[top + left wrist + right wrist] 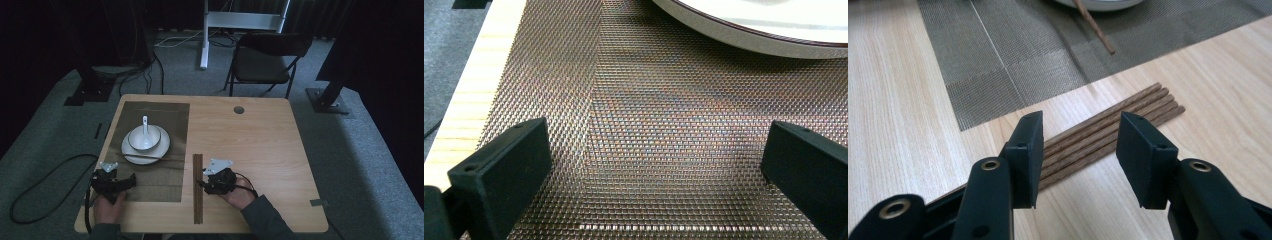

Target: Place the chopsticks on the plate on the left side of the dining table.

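**Visitor:** What is on the table [260,150] right now?

**Onlooker:** A woven placemat [165,112] covers the table's left half. On it sit a plate [163,146] and a bowl [136,135] with a white spoon [145,131], and one pair of chopsticks [150,157] lies across the plate's near rim. A bundle of chopsticks [1108,132] lies on bare wood just beside the mat's right edge, pointing toward the near edge.

**Visitor:** And the grippers?

**Onlooker:** The right gripper [1080,150] hangs over that bundle, jaws released and straddling it, pads not pressing. The left gripper [649,170] rests over the mat's near left corner, jaws wide, holding nothing.

**Visitor:** Which step is this?

**Onlooker:** I'd say picking up chopsticks. Next it should lower, close on the sticks, then lift.
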Motion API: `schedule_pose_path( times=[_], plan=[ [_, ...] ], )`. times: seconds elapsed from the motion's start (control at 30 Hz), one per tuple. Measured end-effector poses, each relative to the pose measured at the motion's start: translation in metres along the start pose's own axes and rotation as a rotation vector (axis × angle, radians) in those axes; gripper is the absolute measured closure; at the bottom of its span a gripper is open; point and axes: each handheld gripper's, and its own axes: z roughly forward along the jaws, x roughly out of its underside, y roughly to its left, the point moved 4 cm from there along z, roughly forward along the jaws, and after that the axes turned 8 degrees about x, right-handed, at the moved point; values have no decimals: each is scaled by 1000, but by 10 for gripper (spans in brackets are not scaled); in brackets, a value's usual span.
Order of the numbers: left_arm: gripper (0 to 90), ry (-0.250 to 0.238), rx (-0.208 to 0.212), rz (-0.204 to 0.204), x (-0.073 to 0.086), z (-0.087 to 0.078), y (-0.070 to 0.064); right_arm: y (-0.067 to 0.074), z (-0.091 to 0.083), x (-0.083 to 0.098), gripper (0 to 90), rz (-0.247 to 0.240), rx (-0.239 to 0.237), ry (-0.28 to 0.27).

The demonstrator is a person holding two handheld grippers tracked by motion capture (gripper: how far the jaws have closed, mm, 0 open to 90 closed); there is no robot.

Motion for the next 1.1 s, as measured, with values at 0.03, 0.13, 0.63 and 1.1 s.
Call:
schedule_pose_path(
  times=[0.03,0.13,0.63,1.1],
  plan=[
    [2,0,0,0,0,0,0,0,1,1,535,-1,-1,4],
    [2,0,0,0,0,0,0,1,4,5,535,-4,-2,18],
    [2,0,0,0,0,0,0,4,23,21,520,2,-8,70],
    [2,0,0,0,0,0,0,6,34,27,505,19,-2,91]
  ],
)
